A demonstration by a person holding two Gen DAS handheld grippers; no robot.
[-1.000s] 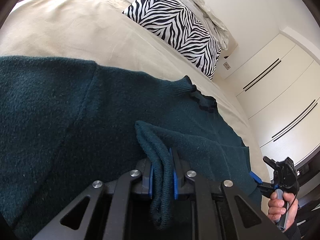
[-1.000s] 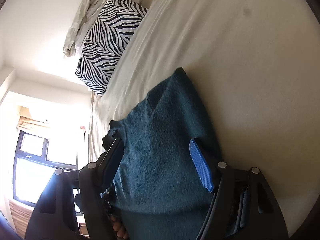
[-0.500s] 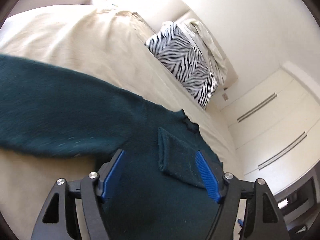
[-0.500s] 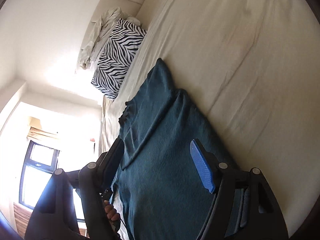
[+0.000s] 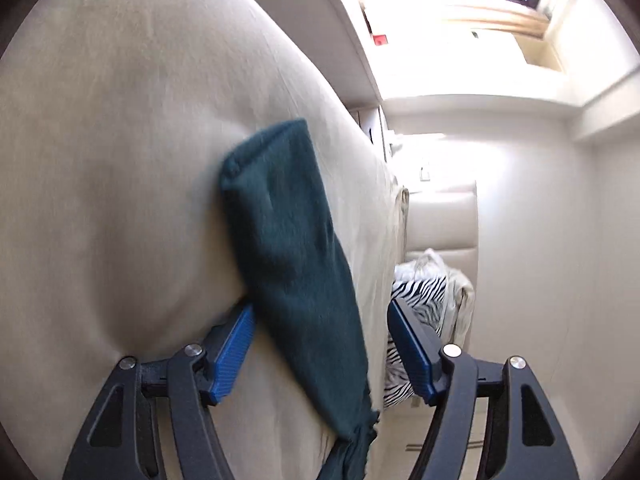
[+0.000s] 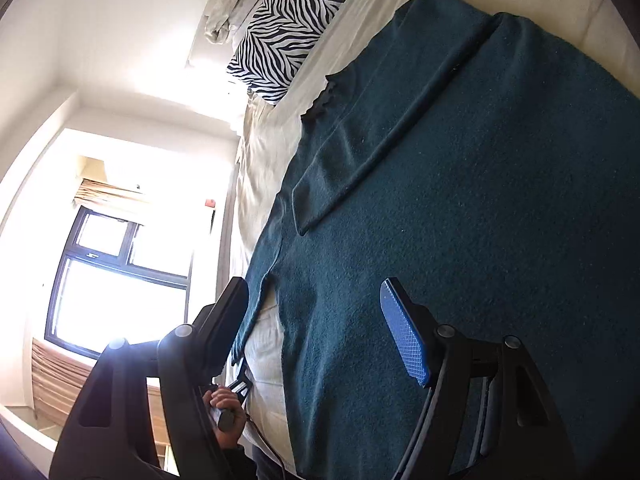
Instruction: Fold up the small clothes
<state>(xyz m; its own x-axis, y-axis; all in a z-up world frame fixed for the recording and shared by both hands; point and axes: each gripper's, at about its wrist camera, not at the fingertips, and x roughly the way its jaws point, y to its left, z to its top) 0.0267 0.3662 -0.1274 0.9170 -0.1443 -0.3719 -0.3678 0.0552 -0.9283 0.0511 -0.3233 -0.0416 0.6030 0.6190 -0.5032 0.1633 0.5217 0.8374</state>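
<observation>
1. We see two fingers on the left gripper [image 5: 320, 344], each faced with a blue pad. They stand spread, having just eased slightly inward after springing apart, and they pinch nothing.

2. Between those fingers [image 5: 234, 350] one dark teal sleeve [image 5: 288, 264] runs away from the camera. It lies flat on the bed [image 5: 120, 160]; we cannot tell whether the left pad brushes its edge.

3. The right gripper [image 6: 316, 332] also shows two fingers, spread wide with nothing clamped. Only one blue pad faces the camera; the other finger [image 6: 228, 312] shows its dark back.

4. Under and beyond the right gripper lies one teal sweater [image 6: 480, 200], spread on the cream bed sheet. A second sleeve [image 6: 380, 128] is folded in across its body, cuff pointing toward the hem.

5. Low in the right wrist view we see one hand [image 6: 224, 412] gripping a handle, just beside the bed's edge.

6. At the head of the bed we count one zebra-striped pillow [image 6: 288, 28] and one crumpled pale cloth [image 6: 236, 0] against it.

7. Further out stands one window [image 6: 120, 268] with a dark frame, bright with daylight.
</observation>
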